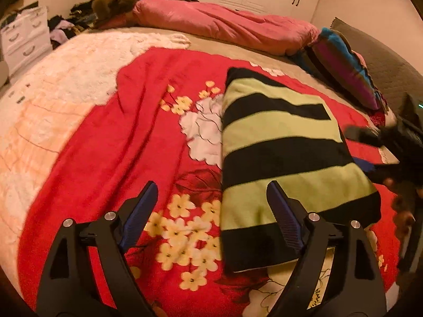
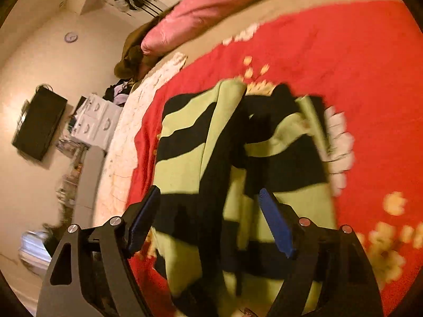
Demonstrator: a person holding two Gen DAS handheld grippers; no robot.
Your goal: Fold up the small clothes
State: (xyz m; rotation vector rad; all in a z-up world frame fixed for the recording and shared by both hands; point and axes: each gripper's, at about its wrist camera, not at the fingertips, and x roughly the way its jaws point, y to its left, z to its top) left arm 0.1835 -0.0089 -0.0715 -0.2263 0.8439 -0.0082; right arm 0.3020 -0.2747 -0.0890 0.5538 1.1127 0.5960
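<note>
Both grippers' fingers [image 1: 142, 206] spread, empty, over striped garment [image 1: 285, 142] on red floral blanket [image 1: 100, 132].

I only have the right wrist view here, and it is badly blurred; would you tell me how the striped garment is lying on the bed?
Observer: From the left wrist view, the striped garment lies folded in a neat oblong on the red floral blanket.
Operator: Thanks. Is the left gripper holding it?
Observer: No, the left gripper is open above the garment's near left edge, gripping nothing.
Operator: And what is beyond the garment?
Observer: A multicoloured striped pillow sits at the bed's far right, beside a pink quilt.
</note>
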